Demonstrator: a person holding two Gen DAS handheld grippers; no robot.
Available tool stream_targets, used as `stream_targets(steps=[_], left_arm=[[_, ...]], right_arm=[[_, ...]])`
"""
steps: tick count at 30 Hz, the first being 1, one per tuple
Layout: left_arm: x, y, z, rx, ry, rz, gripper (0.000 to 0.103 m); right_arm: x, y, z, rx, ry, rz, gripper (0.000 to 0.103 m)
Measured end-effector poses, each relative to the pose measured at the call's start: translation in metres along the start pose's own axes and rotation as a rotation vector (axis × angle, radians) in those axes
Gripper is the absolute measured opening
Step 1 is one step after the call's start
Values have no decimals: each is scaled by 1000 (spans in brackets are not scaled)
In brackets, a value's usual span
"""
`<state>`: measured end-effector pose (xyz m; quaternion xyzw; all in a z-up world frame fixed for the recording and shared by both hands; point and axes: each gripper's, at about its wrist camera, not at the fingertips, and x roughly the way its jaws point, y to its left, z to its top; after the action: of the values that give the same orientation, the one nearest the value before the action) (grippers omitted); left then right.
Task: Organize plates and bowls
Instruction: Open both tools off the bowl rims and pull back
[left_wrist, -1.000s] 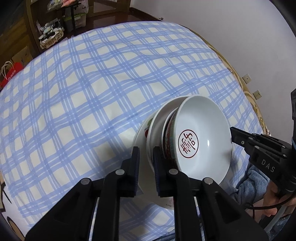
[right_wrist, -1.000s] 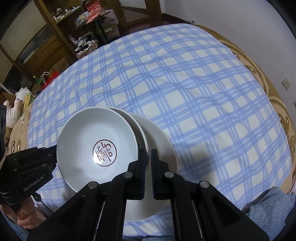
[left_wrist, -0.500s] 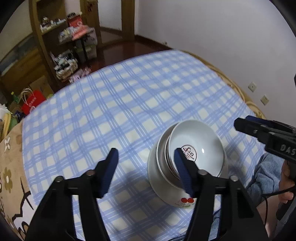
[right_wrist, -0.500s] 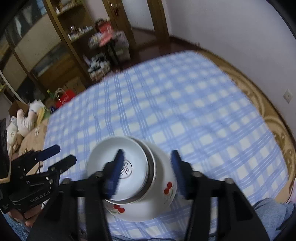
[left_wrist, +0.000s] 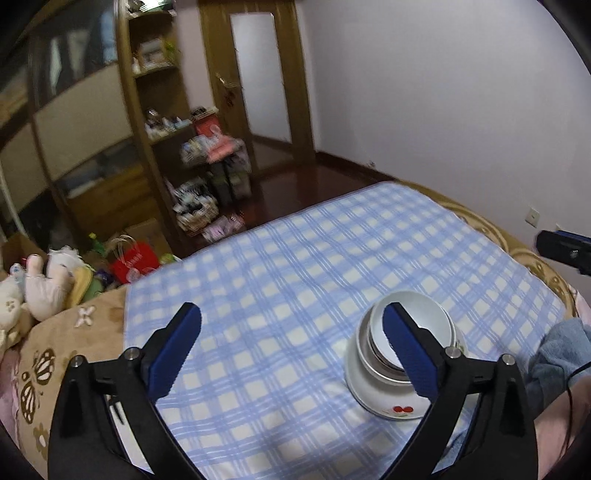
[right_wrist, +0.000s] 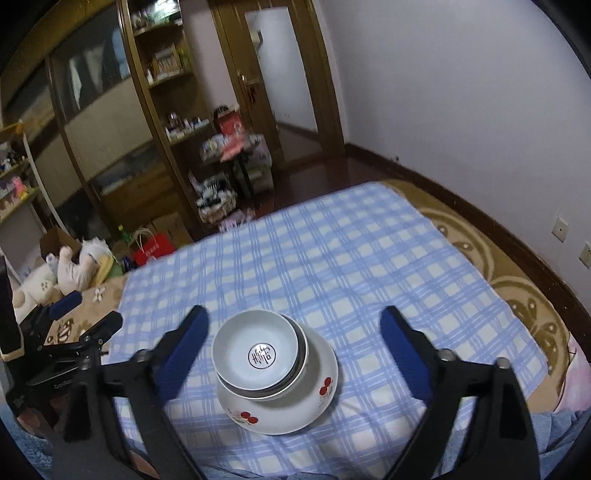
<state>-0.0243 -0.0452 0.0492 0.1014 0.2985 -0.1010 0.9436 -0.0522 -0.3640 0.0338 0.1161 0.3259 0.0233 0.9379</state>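
A stack of bowls stands on the blue checked cloth (right_wrist: 369, 258). On top is a white bowl with a red seal mark (right_wrist: 258, 350). The lowest is a wide white bowl with red cherries (right_wrist: 314, 398). My right gripper (right_wrist: 295, 314) hovers above and short of the stack, jaws opening wide, pads touching nothing. My left gripper (left_wrist: 291, 314) is also raised with jaws opening and nothing between them. The stack (left_wrist: 373, 391) lies low at the right, partly hidden behind its right finger (left_wrist: 406, 350). The left gripper (right_wrist: 92, 312) also shows left of the stack.
Soft toys (left_wrist: 40, 280) and a red bag (left_wrist: 135, 260) lie beyond the cloth's left corner. Wooden shelves (right_wrist: 166, 110) and a door (right_wrist: 288, 74) stand at the back. A person's blue-clad leg (left_wrist: 557, 350) is at the right. A patterned brown border (right_wrist: 517, 295) and white wall run along the right.
Both grippers went from shut at the bowls' rims to wide open, and rose and pulled back from the stack. The views tilted up to take in the room.
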Motion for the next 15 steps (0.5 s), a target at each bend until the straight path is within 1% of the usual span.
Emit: stream_targets(steps=[4,9,13,15], left_arm=[[-22,2,-9,7,-68,27,102],[-41,1,-24,-3,-121,38,102],[-45,4,-32,-37,-150,43,102],[-45,5,-36,-38,-169,56,102]], right_arm=[[-24,-1,-5,-26,-61,-35,103],[-50,-4,-16,-20,-122,-37,103],[-59,-7,-25,-22,-159,-51,103],[-58,-8,-29,-25,-159,-55,103]])
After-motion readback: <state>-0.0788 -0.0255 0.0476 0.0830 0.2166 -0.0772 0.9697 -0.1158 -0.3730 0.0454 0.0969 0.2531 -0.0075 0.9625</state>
